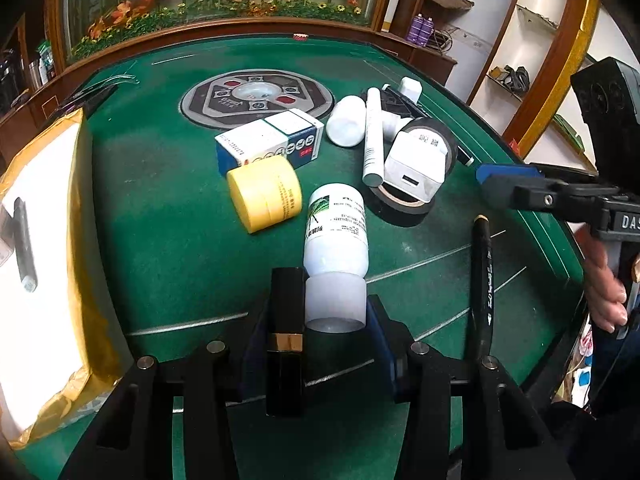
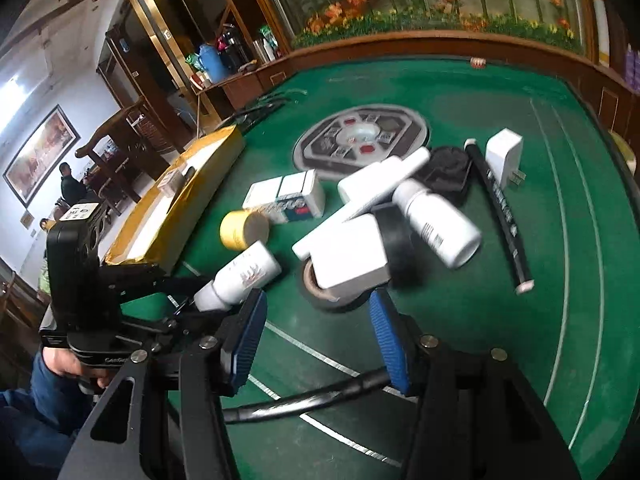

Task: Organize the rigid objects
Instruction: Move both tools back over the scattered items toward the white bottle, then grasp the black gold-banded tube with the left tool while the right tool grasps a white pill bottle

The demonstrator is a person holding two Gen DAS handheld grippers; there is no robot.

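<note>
The left gripper (image 1: 320,336) is seen closed around two things at once: the frosted cap of a white plastic bottle (image 1: 336,240) lying on its side and a black rectangular tube with a gold band (image 1: 285,340), both pressed between its blue pads. The bottle's body is pointed toward the far side of the green felt table (image 1: 168,248). The right gripper (image 2: 316,340) is held with its jaws wide apart and nothing between them, just near of a white charger block (image 2: 352,256) resting on a black tape roll (image 2: 332,296). A yellow round jar (image 1: 266,194) and a blue-and-white carton (image 1: 270,140) are found just beyond the bottle. A black pen (image 1: 482,280) is laid to the right. At the left, a yellow-lined white box (image 1: 44,240) is placed, with a dark marker (image 1: 25,244) inside it.
</note>
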